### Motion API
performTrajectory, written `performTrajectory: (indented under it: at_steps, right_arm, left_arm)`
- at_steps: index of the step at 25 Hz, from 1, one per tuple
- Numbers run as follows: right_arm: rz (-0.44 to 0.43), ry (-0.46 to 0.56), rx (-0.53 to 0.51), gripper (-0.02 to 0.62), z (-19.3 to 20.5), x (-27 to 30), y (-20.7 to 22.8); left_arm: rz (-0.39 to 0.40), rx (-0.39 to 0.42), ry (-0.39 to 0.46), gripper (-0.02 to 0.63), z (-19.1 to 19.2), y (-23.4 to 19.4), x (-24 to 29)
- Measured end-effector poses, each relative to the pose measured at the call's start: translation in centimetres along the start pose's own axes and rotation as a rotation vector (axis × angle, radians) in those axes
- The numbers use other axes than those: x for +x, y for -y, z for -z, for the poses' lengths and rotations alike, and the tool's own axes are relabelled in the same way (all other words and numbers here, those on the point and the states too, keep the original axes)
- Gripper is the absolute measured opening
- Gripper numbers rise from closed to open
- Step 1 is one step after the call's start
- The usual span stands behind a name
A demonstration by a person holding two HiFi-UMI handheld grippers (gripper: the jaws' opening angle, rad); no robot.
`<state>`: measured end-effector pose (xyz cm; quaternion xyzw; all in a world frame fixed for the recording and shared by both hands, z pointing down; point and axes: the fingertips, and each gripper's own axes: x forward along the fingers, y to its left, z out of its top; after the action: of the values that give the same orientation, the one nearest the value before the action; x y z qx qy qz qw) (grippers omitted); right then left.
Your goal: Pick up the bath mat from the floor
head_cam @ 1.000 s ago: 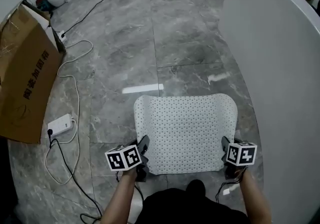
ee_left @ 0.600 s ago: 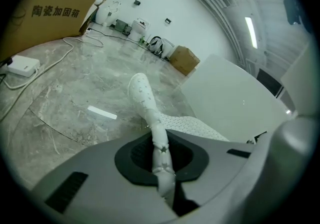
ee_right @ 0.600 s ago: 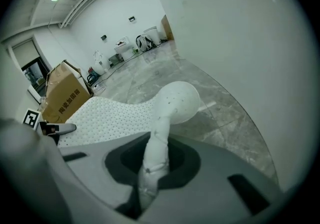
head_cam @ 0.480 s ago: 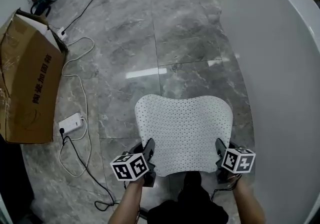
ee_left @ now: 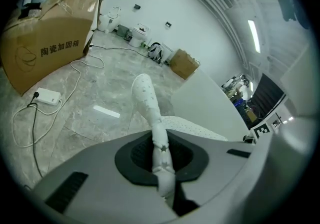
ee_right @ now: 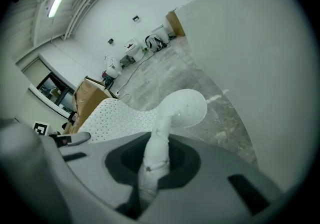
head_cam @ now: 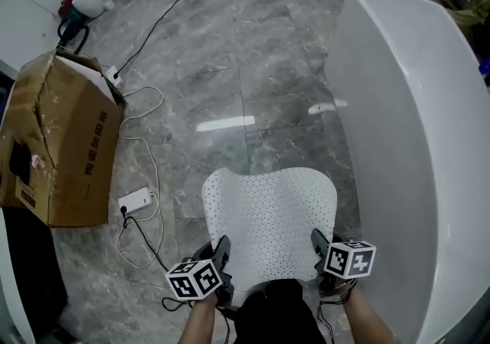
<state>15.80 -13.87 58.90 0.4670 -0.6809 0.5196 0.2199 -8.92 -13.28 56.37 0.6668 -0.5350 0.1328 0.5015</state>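
Left gripper point(head_cam: 222, 249) and right gripper point(head_cam: 317, 241) clamped near corners of the white perforated bath mat point(head_cam: 268, 212). Curved white bathtub point(head_cam: 398, 143) crowded its right edge; grey marble floor point(head_cam: 203, 78) lay open left.

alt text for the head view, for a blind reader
Looking down, the left tongs and right tongs each clamp a near corner of a white dotted bath mat over a grey marble floor. A bathtub stands right; a cardboard box and power strip lie left.
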Motion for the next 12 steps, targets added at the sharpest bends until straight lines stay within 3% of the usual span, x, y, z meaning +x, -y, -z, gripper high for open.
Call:
performTrajectory:
  at_steps: [5, 12]
  right_arm:
    - [-0.024, 0.011, -0.003, 0.026, -3.6, -8.5, -5.7]
    - [-0.085, 0.088, -0.021, 0.026, -10.5, -14.4, -11.1]
  left_arm:
    - [0.017, -0.022, 0.027, 0.02, -4.2, 5.5, -8.0]
    - [0.021, 0.041, 0.098, 0.02, -11.6, 11.5, -13.0]
